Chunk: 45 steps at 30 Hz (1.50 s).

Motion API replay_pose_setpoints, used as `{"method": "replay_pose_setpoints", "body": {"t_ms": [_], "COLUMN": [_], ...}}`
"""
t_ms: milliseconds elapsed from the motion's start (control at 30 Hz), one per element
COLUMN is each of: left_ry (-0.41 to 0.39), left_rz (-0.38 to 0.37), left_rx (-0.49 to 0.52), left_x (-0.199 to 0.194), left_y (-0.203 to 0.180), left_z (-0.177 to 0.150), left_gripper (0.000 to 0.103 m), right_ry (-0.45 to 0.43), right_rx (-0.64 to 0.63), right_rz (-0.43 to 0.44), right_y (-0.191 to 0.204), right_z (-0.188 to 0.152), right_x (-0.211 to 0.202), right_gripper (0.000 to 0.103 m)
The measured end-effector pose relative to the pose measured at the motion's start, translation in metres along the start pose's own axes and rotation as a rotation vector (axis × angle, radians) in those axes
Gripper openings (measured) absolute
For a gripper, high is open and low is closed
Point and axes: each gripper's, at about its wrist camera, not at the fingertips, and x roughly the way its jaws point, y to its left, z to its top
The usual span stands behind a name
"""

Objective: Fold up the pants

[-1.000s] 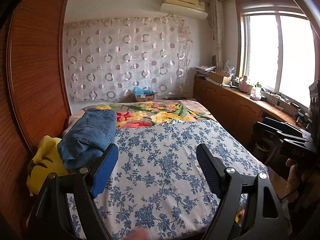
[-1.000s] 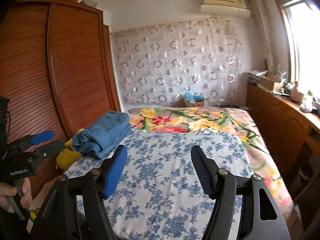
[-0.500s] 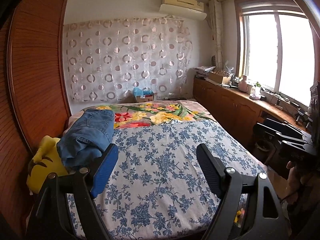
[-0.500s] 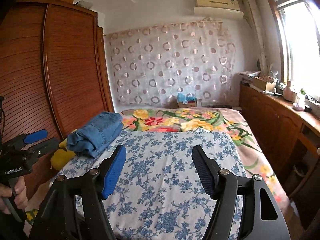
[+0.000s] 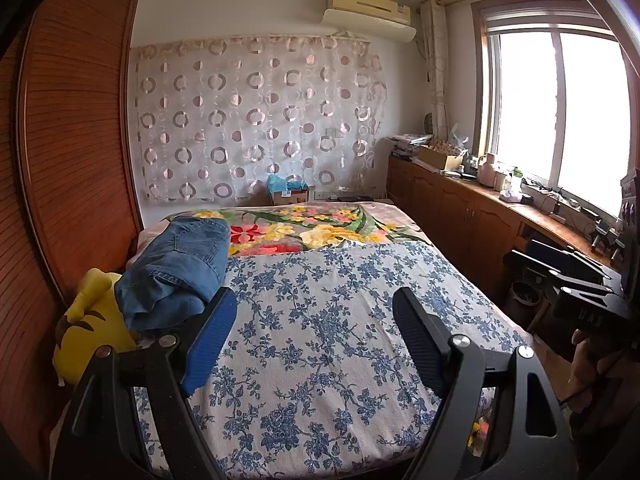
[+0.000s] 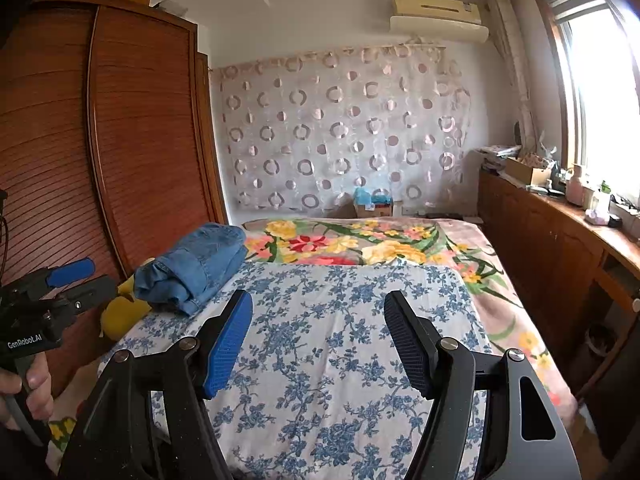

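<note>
Blue denim pants [image 5: 180,268] lie folded in a bundle at the left edge of the bed [image 5: 328,320], partly on a yellow plush toy [image 5: 88,336]. They also show in the right wrist view [image 6: 196,266]. My left gripper [image 5: 312,320] is open and empty, held above the near part of the bed, right of the pants. My right gripper [image 6: 318,324] is open and empty, over the blue-flowered cover, apart from the pants. The left gripper also shows at the left of the right wrist view [image 6: 60,284].
A brown slatted wardrobe [image 6: 100,152] stands close along the bed's left side. A wooden cabinet run [image 5: 472,220] with clutter lies under the window on the right. A flowered blanket [image 6: 360,240] covers the far half of the bed. A cardboard box [image 5: 290,194] sits beyond.
Both grippers have drawn back and risen a little from the bed, still open. The pants have not moved.
</note>
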Motion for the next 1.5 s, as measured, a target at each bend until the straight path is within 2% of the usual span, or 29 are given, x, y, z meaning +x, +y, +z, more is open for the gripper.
{"method": "replay_pose_setpoints", "body": {"t_ms": [1500], "left_ry": [-0.01], "left_rz": [-0.004], "left_rx": [0.0], "left_x": [-0.0042], "left_y": [0.0002], "left_z": [0.0002], "left_gripper": [0.081], "right_ry": [-0.018], "right_rx": [0.001], "right_rz": [-0.008], "right_y": [0.0031], "right_z": [-0.0037], "right_x": [-0.0024], "right_gripper": [0.07]}}
